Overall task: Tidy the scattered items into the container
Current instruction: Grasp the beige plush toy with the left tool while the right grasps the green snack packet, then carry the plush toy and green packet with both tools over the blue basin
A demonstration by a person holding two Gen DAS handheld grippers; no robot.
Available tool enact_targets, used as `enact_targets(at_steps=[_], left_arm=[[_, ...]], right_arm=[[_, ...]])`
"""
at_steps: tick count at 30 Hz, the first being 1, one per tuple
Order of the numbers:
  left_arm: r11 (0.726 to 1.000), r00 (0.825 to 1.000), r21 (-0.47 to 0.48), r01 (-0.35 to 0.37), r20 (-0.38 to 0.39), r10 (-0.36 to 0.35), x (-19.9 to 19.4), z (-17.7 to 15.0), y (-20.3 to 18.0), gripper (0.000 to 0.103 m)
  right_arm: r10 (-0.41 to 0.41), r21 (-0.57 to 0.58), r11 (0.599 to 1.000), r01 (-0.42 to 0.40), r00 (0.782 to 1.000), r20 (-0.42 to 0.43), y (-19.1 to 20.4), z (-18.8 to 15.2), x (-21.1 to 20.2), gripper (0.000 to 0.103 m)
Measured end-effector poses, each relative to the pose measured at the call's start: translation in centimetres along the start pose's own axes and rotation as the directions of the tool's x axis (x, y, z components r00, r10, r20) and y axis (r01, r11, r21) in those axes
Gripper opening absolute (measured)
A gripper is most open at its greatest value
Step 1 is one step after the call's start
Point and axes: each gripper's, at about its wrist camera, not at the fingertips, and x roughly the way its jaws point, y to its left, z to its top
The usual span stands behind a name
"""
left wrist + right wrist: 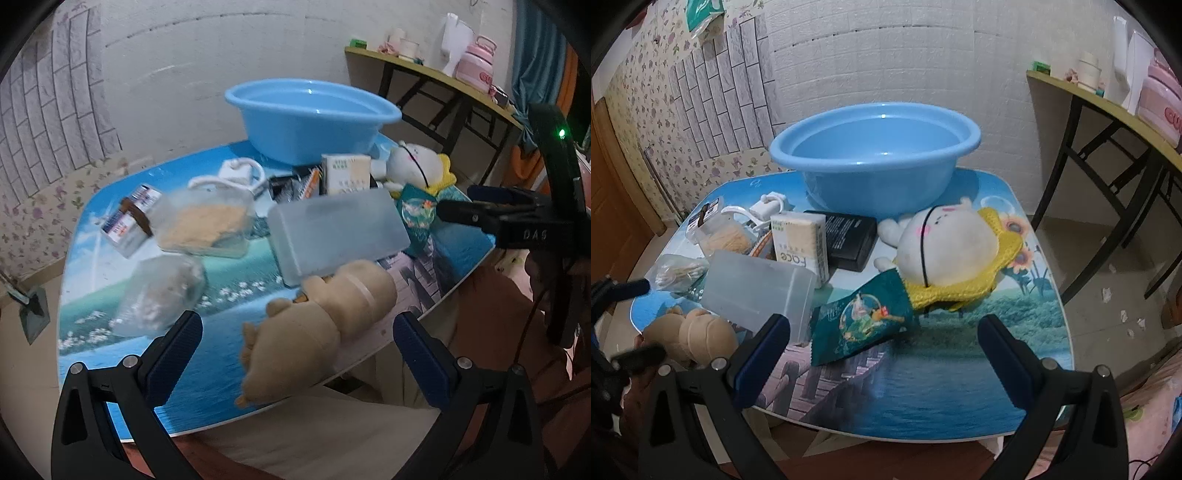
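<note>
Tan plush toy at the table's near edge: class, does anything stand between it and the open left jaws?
Nothing visible does. The tan plush toy lies just ahead of the open left gripper, with only bare table around it. The frosted plastic box sits behind the toy, not in the way.

The tissue pack [801,242] reads "face" — and the right hand-held gripper [458,214] bears "DAS".

Blue basin [875,162] open above; white plush [945,247], tissue pack [801,240] crowd approach.
</note>
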Motion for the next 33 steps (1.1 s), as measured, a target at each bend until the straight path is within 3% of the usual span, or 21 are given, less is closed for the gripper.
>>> enact_targets(at_steps=[2, 4, 5, 7, 11, 13, 17, 20, 23, 33], left_arm=[[1.000, 1.000, -0.003, 0.013, 0.000, -0.013, 0.6, 0.0, -0.1, 0.103], [0.999, 0.999, -0.010, 0.032, 0.004, -0.032, 0.9, -0.1, 0.0, 0.103], [0.999, 0.999, -0.016, 0.043, 0.007, -0.043, 1.2, -0.1, 0.0, 0.103], [0.998, 0.998, -0.029, 0.055, -0.006, -0.055, 1.8, -0.2, 0.2, 0.102], [0.991, 0.991, -0.065, 0.118, -0.054, -0.121, 3.1, -0.5, 0.7, 0.086], [0.990, 0.989, -0.039, 0.135, -0.049, -0.137, 3.0, -0.5, 0.4, 0.077], [0.990, 0.989, -0.022, 0.138, -0.044, -0.139, 2.6, -0.9, 0.3, 0.064], [0.986, 0.987, -0.040, 0.159, -0.013, -0.160, 1.8, -1.1, 0.7, 0.055], [0.984, 0.985, -0.051, 0.171, 0.038, -0.169, 0.4, -1.1, 1.2, 0.048], [0.993, 0.983, -0.054, 0.108, 0.152, -0.098, -2.8, -0.2, 2.2, 0.047]], right_arm=[[0.017, 0.016, 1.000, -0.017, 1.000, -0.001, -0.2, -0.1, 0.2, 0.102], [0.026, 0.026, 0.999, -0.026, 0.999, -0.020, -0.2, 0.0, 0.6, 0.084], [0.038, 0.028, 0.999, -0.037, 0.999, -0.035, -0.2, 0.0, 0.9, 0.067], [0.068, 0.046, 0.997, -0.065, 0.996, -0.064, -0.2, -0.2, 1.6, 0.062], [0.111, 0.103, 0.989, -0.101, 0.990, -0.086, -0.5, -0.5, 2.8, 0.062], [0.131, 0.127, 0.985, -0.118, 0.987, -0.096, -0.5, -0.7, 3.3, 0.059], [0.143, 0.122, 0.984, -0.131, 0.985, -0.095, -0.1, -0.8, 3.5, 0.027], [0.159, 0.115, 0.982, -0.150, 0.985, -0.069, -0.1, -0.7, 3.0, 0.016], [0.158, 0.088, 0.984, -0.155, 0.987, -0.028, 0.3, -0.5, 1.9, 0.010], [0.172, 0.019, 0.985, -0.173, 0.983, 0.069, 0.8, 0.7, -1.2, 0.008]])
